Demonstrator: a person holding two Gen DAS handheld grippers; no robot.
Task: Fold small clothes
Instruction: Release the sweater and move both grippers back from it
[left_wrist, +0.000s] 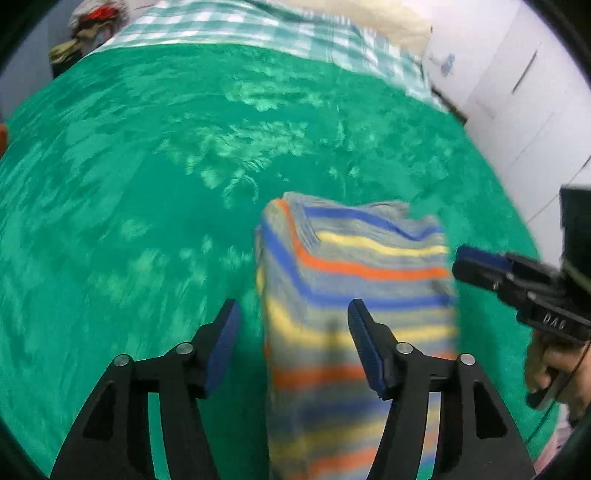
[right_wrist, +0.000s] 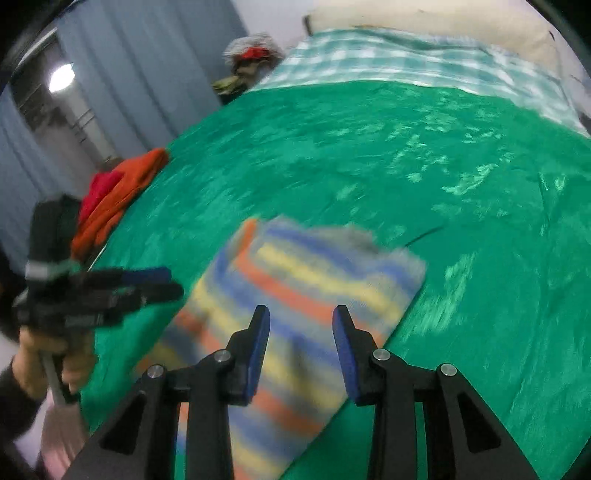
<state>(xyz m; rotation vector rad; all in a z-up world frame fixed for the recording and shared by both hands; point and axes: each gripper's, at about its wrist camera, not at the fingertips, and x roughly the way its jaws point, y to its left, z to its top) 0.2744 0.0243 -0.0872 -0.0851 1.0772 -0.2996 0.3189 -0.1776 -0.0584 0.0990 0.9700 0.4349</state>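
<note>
A striped garment (left_wrist: 354, 295), banded in blue, yellow, orange and grey, is lying folded into a neat rectangle on the green blanket (left_wrist: 147, 184) covering the bed, toward the near edge of that blanket. The left gripper (left_wrist: 293, 314) is hovering just above the garment's left side with its jaws spread wide and nothing between them. The right gripper (right_wrist: 301, 321) is hanging over the garment's near end, its jaws likewise parted and empty. Beyond the far edge of the green blanket a teal checked sheet (right_wrist: 406, 62) is showing, with a pale pillow (right_wrist: 424, 18) behind it. Off the blanket's left edge, an orange and red pile of clothes (right_wrist: 118, 192) is sitting, and a heap of mixed clothing (right_wrist: 251, 59) is resting past the far left corner.
</note>
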